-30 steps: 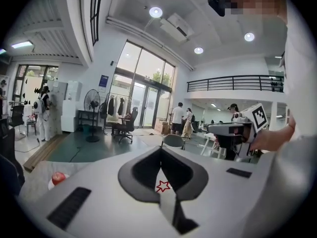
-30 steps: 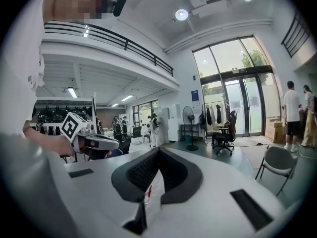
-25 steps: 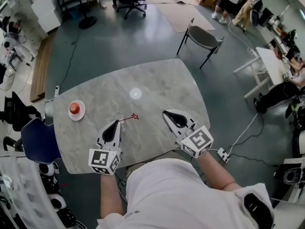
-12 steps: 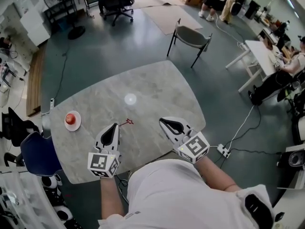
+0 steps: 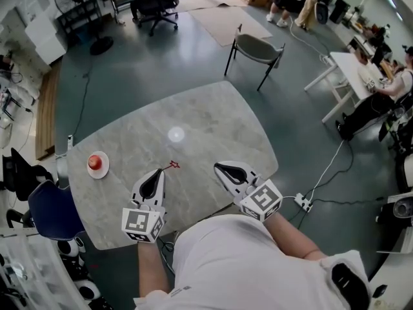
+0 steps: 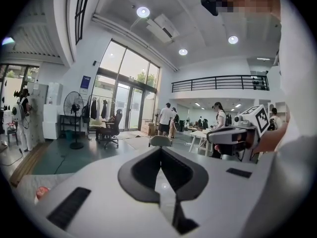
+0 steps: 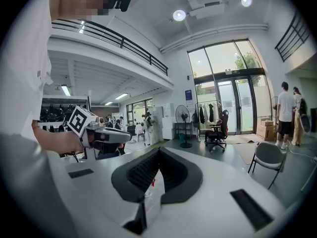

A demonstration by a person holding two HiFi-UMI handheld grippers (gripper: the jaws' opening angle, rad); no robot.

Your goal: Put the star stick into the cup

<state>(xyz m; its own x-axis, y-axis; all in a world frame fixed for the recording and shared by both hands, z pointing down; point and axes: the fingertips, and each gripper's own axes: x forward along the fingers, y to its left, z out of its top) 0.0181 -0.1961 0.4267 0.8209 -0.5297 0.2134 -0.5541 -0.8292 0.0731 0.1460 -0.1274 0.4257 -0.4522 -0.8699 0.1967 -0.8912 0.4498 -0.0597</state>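
The red star stick lies flat on the marble table, its star end pointing right. The cup is a small clear round thing farther back on the table, seen from above. My left gripper is shut, its tip right at the stick's near end, and I see nothing clamped between its jaws. My right gripper hangs shut over the table's front right part. A speck of the red stick shows through the slit below the right gripper's meeting jaws.
A red round object on a white saucer sits near the table's left edge. A blue chair stands at the left corner and a grey chair beyond the far edge. People sit and stand at the room's back right.
The left gripper has shifted slightly right, closer to the star. The stick, cup and saucer have stayed in place; my head view has shifted a little.
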